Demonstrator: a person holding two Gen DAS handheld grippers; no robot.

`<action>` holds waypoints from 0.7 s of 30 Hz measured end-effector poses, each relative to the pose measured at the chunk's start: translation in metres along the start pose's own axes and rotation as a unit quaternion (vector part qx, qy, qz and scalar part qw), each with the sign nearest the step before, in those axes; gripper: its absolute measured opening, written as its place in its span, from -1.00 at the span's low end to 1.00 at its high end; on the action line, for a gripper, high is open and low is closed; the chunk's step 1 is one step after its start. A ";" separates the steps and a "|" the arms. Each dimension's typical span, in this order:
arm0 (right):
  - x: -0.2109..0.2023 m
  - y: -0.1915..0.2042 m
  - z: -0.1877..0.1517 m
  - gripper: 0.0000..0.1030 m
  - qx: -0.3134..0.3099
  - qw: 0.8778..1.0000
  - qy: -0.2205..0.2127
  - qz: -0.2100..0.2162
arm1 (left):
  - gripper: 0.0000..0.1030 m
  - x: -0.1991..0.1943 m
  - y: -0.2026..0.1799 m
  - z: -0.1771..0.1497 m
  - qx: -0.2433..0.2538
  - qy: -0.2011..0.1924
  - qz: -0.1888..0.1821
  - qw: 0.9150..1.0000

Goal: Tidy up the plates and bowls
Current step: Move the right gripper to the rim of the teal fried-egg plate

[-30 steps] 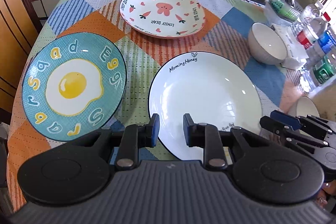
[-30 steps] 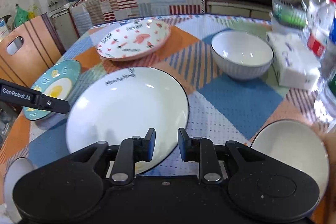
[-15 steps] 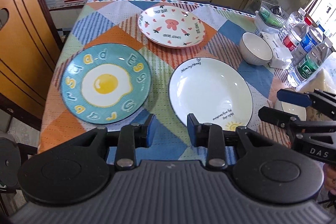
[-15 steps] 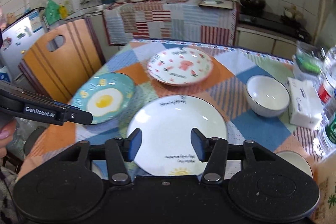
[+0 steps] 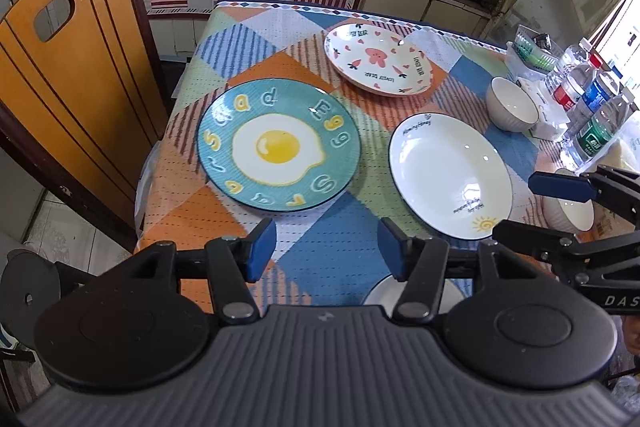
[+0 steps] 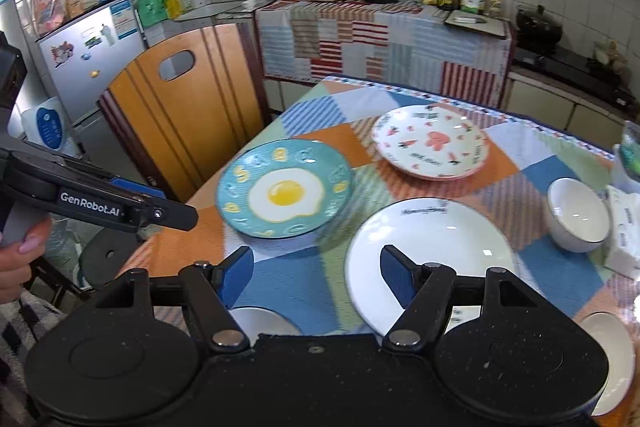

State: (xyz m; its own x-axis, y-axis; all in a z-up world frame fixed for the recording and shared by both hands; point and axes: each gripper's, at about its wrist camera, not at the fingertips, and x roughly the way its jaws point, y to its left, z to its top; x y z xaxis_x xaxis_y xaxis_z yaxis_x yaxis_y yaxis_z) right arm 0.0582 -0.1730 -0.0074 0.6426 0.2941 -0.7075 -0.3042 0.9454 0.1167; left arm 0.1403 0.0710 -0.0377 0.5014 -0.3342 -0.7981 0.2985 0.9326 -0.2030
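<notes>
Here: three plates, teal egg plate [image 5: 279, 151], white plate [image 5: 451, 175], pink-print plate [image 5: 378, 60], all empty; three empty bowls visible, one [image 5: 513, 104] by bottles; left gripper [image 5: 326, 254], right gripper [image 6: 316, 271] both spread wide, holding nothing.

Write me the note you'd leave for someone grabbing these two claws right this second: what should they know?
Left claw: open, empty, above the table's near edge.
Right claw: open, empty, also hovering there.
Three plates lie separately on the tablecloth: egg plate left, plain white plate right, pink carrot plate behind.
One bowl sits by the bottles, a second at the right edge, a third under the claws.
Nothing stacked yet; all sorting remains.
</notes>
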 end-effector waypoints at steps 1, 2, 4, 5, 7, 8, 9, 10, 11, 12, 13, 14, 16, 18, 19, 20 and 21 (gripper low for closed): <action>0.002 0.004 0.001 0.46 -0.002 1.000 0.001 0.002 | 0.17 0.001 0.004 -0.001 0.001 -0.002 0.002 1.000; 0.005 0.008 0.001 0.51 -0.004 1.000 0.002 0.004 | 0.20 0.002 0.008 -0.002 0.002 -0.005 0.004 1.000; 0.011 0.016 0.002 0.72 -0.011 1.000 -0.004 0.013 | 0.29 0.004 0.016 -0.002 0.002 -0.013 0.006 1.000; 0.015 0.018 0.002 0.75 -0.015 1.000 -0.009 0.017 | 0.32 0.006 0.020 -0.001 0.001 -0.019 0.007 1.000; 0.023 0.022 0.005 0.75 -0.021 0.999 -0.012 0.021 | 0.48 0.008 0.029 -0.001 -0.006 -0.029 0.008 1.000; 0.027 0.023 0.006 0.75 -0.024 0.999 -0.012 0.025 | 0.53 0.010 0.034 0.000 -0.011 -0.035 0.010 0.999; 0.032 0.023 0.008 0.75 -0.027 0.999 -0.014 0.029 | 0.60 0.012 0.039 0.001 -0.016 -0.042 0.012 0.999; 0.037 0.022 0.010 0.75 -0.027 0.999 -0.016 0.031 | 0.64 0.014 0.044 0.002 -0.019 -0.048 0.016 0.999; 0.041 0.021 0.012 0.75 -0.026 0.999 -0.018 0.034 | 0.67 0.017 0.048 0.003 -0.019 -0.053 0.020 0.998; 0.047 0.020 0.013 0.75 -0.023 0.999 -0.020 0.042 | 0.72 0.021 0.052 0.004 -0.017 -0.056 0.024 0.998; 0.054 0.018 0.014 0.75 -0.019 0.998 -0.023 0.053 | 0.72 0.025 0.055 0.005 -0.014 -0.060 0.028 0.998; 0.059 0.015 0.014 0.75 -0.013 0.998 -0.023 0.062 | 0.72 0.029 0.058 0.005 -0.010 -0.062 0.032 0.998; 0.074 0.009 0.016 0.75 0.004 0.996 -0.018 0.082 | 0.73 0.040 0.062 0.006 0.000 -0.062 0.038 0.997; 0.092 0.002 0.017 0.74 0.024 0.995 0.002 0.095 | 0.73 0.052 0.068 0.007 -0.002 -0.054 0.035 0.998; 0.101 -0.001 0.018 0.73 0.032 0.995 0.012 0.098 | 0.73 0.059 0.073 0.009 -0.009 -0.048 0.030 0.998; 0.110 -0.005 0.019 0.71 0.041 0.994 0.024 0.101 | 0.73 0.065 0.077 0.010 -0.017 -0.040 0.026 0.999; 0.119 -0.010 0.019 0.70 0.053 0.993 0.034 0.101 | 0.73 0.073 0.082 0.012 -0.025 -0.033 0.022 0.999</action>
State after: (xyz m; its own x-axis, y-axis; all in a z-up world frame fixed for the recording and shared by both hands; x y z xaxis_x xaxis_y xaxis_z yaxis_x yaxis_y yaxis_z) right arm 0.1511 -0.1447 -0.0796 0.5253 0.4722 -0.7078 -0.3434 0.8788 0.3314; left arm 0.2107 0.1212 -0.1055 0.5654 -0.2994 -0.7685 0.2344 0.9517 -0.1983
